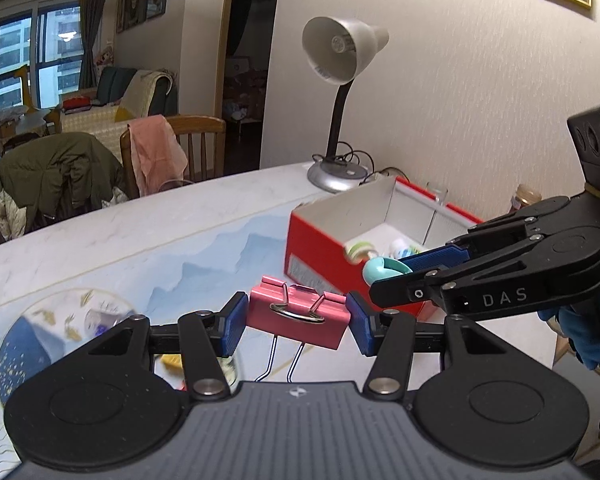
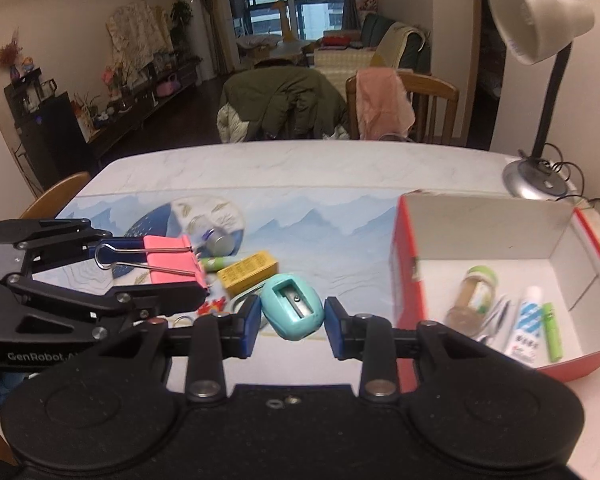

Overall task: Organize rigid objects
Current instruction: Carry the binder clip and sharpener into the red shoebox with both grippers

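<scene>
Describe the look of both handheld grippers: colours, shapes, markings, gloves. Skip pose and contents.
Both grippers match. The left gripper has matte black linkage arms with silver pivot screws, round black discs, blue ribbed fingertip pads and a grey ribbed body. The right gripper looks the same; its side reads "DAS", the left's "GenRobot". A blue glove holds the right one.

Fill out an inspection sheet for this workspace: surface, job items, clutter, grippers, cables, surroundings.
Surface: table with blue mountain-print mat.
Job's things: pink binder clip and teal pencil sharpener, both held in the air; red box open, holding glue tube, green marker, tape roll.
Clutter: yellow box, blurred small items on mat.
Grippers: left gripper shut on clip; right gripper shut on sharpener.
Cables: coiled lamp cord by lamp base.
Surroundings: desk lamp, chairs draped with clothes.
</scene>
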The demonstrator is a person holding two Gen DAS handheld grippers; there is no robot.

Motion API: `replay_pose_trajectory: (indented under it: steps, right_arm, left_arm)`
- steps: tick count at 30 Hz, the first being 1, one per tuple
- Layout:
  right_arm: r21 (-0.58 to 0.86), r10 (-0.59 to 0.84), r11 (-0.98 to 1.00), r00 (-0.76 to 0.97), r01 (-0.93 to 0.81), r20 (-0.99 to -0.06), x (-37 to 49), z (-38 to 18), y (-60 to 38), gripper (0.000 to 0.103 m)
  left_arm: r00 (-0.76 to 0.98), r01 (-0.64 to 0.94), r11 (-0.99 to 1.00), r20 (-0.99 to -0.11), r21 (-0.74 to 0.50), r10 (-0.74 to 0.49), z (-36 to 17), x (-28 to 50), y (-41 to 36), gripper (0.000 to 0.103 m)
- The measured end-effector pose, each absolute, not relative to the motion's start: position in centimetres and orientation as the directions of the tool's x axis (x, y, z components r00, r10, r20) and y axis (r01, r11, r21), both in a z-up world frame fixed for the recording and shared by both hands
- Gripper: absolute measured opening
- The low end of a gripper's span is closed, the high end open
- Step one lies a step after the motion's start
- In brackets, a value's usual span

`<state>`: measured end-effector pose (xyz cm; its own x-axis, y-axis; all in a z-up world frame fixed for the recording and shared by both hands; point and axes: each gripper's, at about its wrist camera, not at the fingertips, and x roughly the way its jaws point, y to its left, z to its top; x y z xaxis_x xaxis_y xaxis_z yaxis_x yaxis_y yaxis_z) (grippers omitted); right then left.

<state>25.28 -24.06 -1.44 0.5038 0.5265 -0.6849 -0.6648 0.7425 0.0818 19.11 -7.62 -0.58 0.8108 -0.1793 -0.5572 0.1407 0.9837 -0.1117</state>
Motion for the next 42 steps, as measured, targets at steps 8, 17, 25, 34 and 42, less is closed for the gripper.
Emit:
replay_pose_trajectory:
  steps: [8, 17, 25, 34, 42]
  right_arm:
    - [0.079, 0.53, 0.751, 0.526, -0.656, -0.665, 27.8, -0.6, -28.1, 0.033]
    - [0.069, 0.509, 0.777, 0.56, -0.626, -0.653, 31.4, -0.7, -33.1, 0.033]
    - [0.055, 0.457, 0.818, 0.588, -0.573, -0.667, 35.0, -2.1, -37.3, 0.033]
    - [0.05, 0.398, 0.857, 0.597, -0.513, -0.697, 40.0, -4.0, -40.5, 0.033]
    - [0.057, 0.357, 0.874, 0.558, -0.482, -0.749, 45.1, -6.3, -40.3, 0.033]
  left_arm:
    - [0.816, 0.139, 0.984, -0.551, -0.111, -0.177, 0.3, 22.4, -11.5, 0.053]
    - [0.8, 0.125, 0.985, -0.576, -0.119, -0.171, 0.1, 27.0, -15.9, 0.053]
    - [0.759, 0.147, 0.985, -0.628, -0.091, -0.172, -1.3, 31.0, -20.1, 0.053]
    - [0.694, 0.183, 0.982, -0.7, -0.055, -0.168, -3.9, 35.2, -24.5, 0.053]
    - [0.629, 0.207, 0.977, -0.758, -0.052, -0.174, -6.4, 38.8, -27.8, 0.052]
